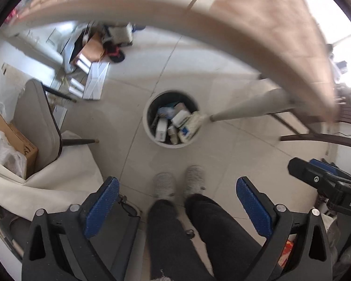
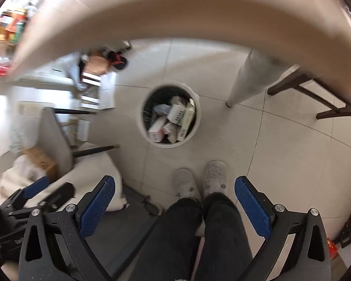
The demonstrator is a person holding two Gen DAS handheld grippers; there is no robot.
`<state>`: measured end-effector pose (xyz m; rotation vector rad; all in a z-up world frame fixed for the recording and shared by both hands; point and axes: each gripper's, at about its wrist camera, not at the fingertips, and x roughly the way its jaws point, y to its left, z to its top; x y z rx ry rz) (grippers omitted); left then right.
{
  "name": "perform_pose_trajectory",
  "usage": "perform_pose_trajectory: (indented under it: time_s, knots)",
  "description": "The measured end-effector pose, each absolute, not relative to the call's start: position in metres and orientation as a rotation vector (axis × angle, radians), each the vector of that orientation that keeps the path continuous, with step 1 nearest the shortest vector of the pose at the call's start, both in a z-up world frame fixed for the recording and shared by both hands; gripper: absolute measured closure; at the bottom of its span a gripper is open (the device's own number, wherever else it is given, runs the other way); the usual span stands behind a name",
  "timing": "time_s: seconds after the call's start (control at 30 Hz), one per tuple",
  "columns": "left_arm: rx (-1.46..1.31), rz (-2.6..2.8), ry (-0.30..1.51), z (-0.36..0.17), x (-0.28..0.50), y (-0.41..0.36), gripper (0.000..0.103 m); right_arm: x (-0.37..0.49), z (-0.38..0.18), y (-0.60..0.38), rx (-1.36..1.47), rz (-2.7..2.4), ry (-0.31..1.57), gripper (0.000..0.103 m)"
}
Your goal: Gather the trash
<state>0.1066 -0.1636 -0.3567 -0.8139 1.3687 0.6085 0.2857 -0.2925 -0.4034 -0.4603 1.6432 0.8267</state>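
White-rimmed bin (image 2: 197, 117) between spread claws (image 2: 175, 201)

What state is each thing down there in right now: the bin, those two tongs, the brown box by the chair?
Round white waste bin: upright on the tiled floor, lidless, filled with small cartons.
Left black-and-blue tongs: open, holding nothing.
Right black-and-blue tongs: open, holding nothing.
Brown cardboard box: open at the top, crumpled white plastic inside.
Grey chair: standing on the floor.
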Motion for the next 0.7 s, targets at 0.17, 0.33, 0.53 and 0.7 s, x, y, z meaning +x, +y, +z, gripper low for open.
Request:
perform_pose_trajectory:
  time_s: [0.17, 0.33, 0.53, 0.7]
  knots:
    - [-0.777, 0.503, 1.3, -0.277, 0.106, -0.171, 0.001, 0.281, -0.305, -0.308, -0.426, 0.9, 1.616, 0.0]
    - [-0.751, 0.394, 1.232, -0.214, 0.092, -0.162, 0.001, 0.268, -0.217, -0.321, -0.357, 0.935, 1.565, 0.0]
    - [-0.728, 0.285, 1.167, -0.156, 0.061, -0.15, 0.001, 0.232, -0.134, -0.338, -0.254, 0.922, 1.516, 0.0]
    - [-0.696, 0.191, 1.151, -0.127, 0.035, -0.144, 0.001, 0.191, -0.097, -0.351, -0.182, 0.885, 1.499, 0.0]
